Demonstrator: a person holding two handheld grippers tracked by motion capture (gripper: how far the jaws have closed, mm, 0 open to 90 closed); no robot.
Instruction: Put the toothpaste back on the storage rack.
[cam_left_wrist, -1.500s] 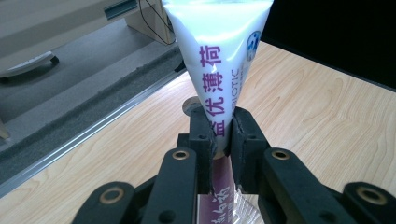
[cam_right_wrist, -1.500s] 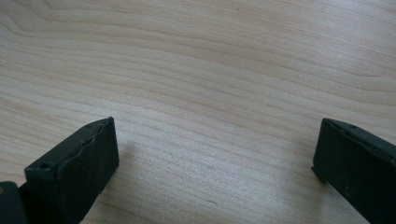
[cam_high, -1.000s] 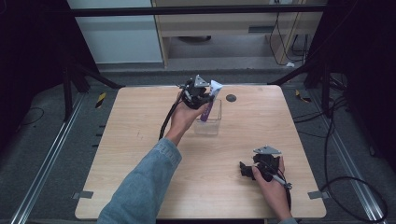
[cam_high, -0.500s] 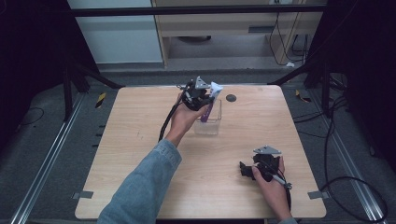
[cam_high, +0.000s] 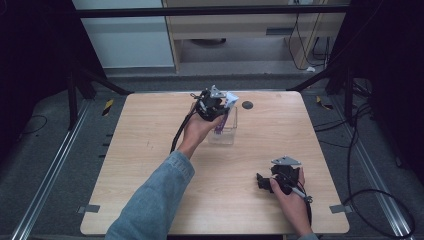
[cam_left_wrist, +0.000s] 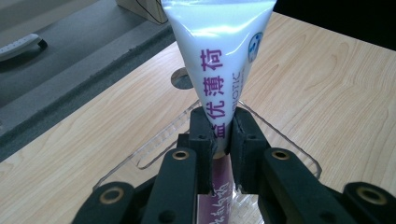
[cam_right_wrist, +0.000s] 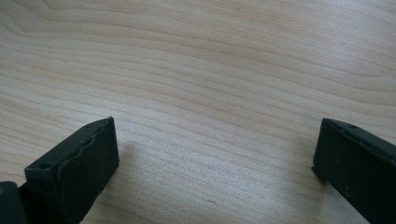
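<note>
The left hand-held gripper (cam_left_wrist: 219, 140) pinches a tube (cam_left_wrist: 219, 60) over the clear box (cam_high: 223, 131) near the tabletop's (cam_high: 150, 150) far edge, likely lowering it in next; the right hand-held gripper (cam_right_wrist: 215, 158) rests spread.

Jaws clamped on white toothpaste tube (cam_left_wrist: 219, 70), above clear container (cam_left_wrist: 159, 140), wooden table (cam_left_wrist: 327, 84)

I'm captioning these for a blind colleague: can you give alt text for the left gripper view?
The left gripper is shut on a white tube with purple lettering, its lower end inside a clear box on a light wooden table.
</note>
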